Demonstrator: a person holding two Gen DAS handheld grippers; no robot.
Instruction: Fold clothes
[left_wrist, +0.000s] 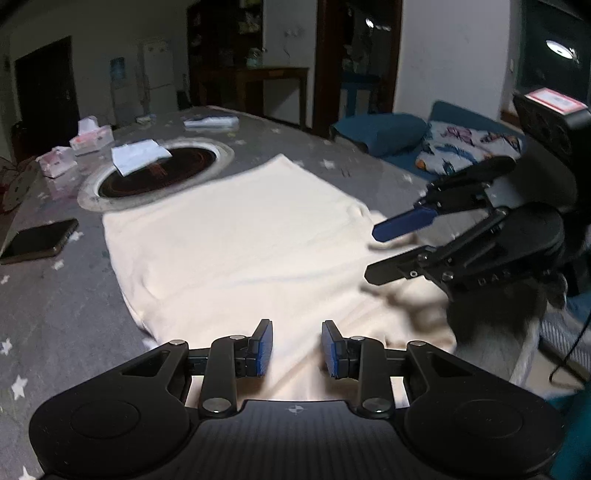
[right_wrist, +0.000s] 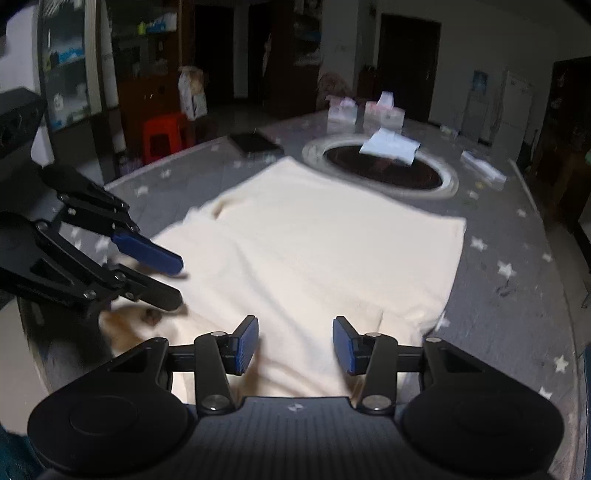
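A cream garment (left_wrist: 240, 229) (right_wrist: 314, 240) lies spread flat on the grey star-patterned table (left_wrist: 55, 295) (right_wrist: 517, 295). My left gripper (left_wrist: 296, 325) hovers over the garment's near edge. Its blue pads (left_wrist: 264, 347) stand apart and only flat cloth shows beneath them. In the right wrist view the left gripper (right_wrist: 181, 280) reaches in from the left over the cloth's crumpled side. My right gripper (right_wrist: 295, 319) is open above the near hem, with nothing between its pads. From the left wrist view the right gripper (left_wrist: 371, 254) hangs over the garment's right edge, fingers parted.
A round dark inset (left_wrist: 155, 173) (right_wrist: 384, 166) sits in the table just beyond the garment, with white paper (left_wrist: 136, 155) on it. A phone (left_wrist: 37, 240) lies at the left, with tissue packs (left_wrist: 90, 136) behind it. A blue sofa with a printed cushion (left_wrist: 469, 147) stands beyond the table's edge.
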